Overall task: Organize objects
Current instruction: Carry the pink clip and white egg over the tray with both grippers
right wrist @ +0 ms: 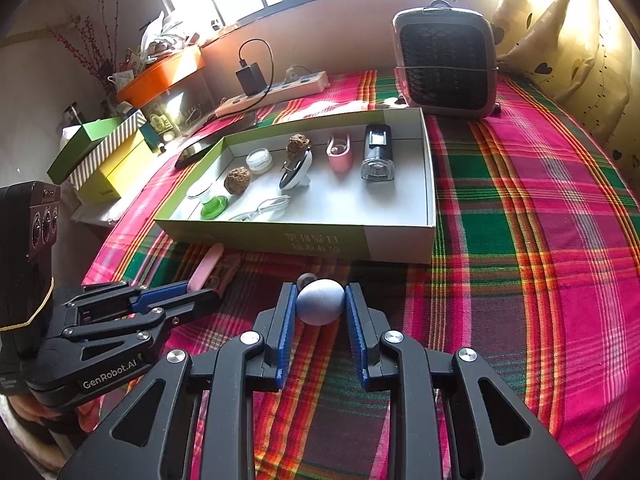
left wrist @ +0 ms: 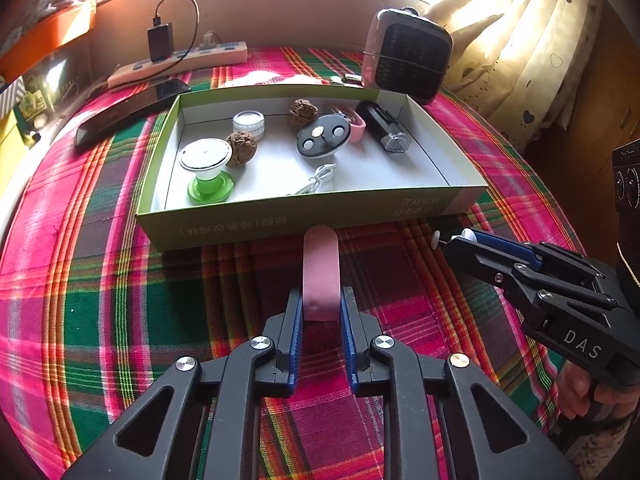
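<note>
Left wrist view shows the left gripper (left wrist: 320, 304) pinching a pink bar (left wrist: 320, 276) by its near end, long axis pointing straight ahead at the near wall of the box (left wrist: 280, 220). Beside it, the right gripper (right wrist: 320, 300) clamps a pale egg-shaped object (right wrist: 321, 301); both sit just short of the box, about equally near.

The plaid cloth (left wrist: 100, 288) on the desk looks woven and matt; the green box (left wrist: 248, 222) seems to be cardboard, white and smooth inside; the two walnuts (left wrist: 241, 147) are rough and wrinkled; the pink bar (left wrist: 320, 276) looks matt; the egg-shaped ball (right wrist: 320, 302) is finely textured.
</note>
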A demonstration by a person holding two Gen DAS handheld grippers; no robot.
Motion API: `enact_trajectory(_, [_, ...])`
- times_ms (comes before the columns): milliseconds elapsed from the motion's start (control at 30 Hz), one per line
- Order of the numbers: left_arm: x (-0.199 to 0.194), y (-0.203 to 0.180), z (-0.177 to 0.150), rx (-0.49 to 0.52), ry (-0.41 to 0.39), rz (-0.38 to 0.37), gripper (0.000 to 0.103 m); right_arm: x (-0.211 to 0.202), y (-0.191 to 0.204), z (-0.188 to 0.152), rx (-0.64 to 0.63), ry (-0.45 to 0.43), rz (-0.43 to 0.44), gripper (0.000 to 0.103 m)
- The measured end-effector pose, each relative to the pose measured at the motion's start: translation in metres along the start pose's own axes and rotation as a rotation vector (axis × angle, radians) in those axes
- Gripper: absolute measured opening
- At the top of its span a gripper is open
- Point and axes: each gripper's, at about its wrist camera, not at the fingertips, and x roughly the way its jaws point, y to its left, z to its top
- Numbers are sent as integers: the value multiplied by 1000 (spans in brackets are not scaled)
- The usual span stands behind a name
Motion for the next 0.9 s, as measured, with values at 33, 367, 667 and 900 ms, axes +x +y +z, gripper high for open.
enact_trajectory(33, [0,2,0,-8,0,-7,16,0,0,0,0,0,0,26])
enact_trajectory(367, [7,2,9,-25,-16,8,18,1,2,-1,1,5,-2,26])
enact_trajectory(667, [5,-1,8,0,-18,29,16,0,1,0,1,-3,-1,26])
enact_trajectory(900, [-4,-5,9,15,-41,20,16,-5,4,3,-6,-18,0,26])
